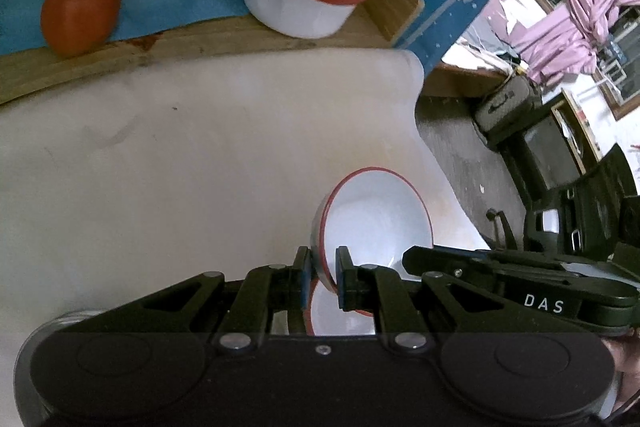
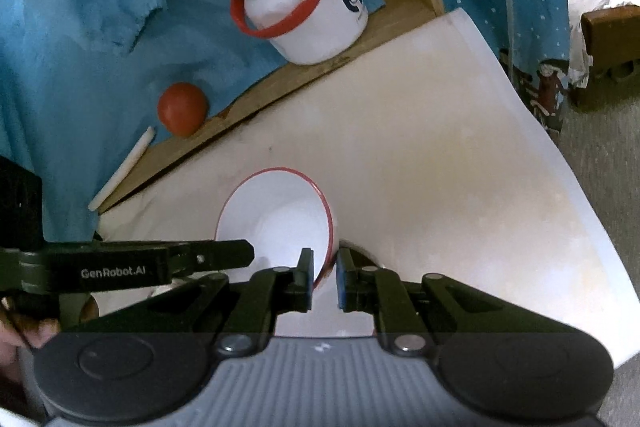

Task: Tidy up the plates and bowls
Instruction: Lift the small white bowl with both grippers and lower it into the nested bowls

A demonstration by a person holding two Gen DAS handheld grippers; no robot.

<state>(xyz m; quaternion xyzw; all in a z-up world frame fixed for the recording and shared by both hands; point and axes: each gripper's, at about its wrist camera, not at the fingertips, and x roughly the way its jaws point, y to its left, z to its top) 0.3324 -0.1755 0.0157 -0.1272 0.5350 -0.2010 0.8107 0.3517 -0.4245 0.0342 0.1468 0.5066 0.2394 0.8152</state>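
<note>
In the left wrist view, your left gripper (image 1: pixel 324 277) pinches the red-trimmed rim of a white bowl (image 1: pixel 374 215), tilted on edge above the white table cover (image 1: pixel 160 155); a second bowl (image 1: pixel 340 319) sits just beneath, likely the stack target. The right gripper (image 1: pixel 472 263) reaches in from the right. In the right wrist view, your right gripper (image 2: pixel 324 279) clamps the near rim of a tilted bowl (image 2: pixel 276 223), probably so both share the load. A red ball (image 2: pixel 182 109) and white jug (image 2: pixel 308 15) rest far back on the wooden ledge (image 2: pixel 248 107).
</note>
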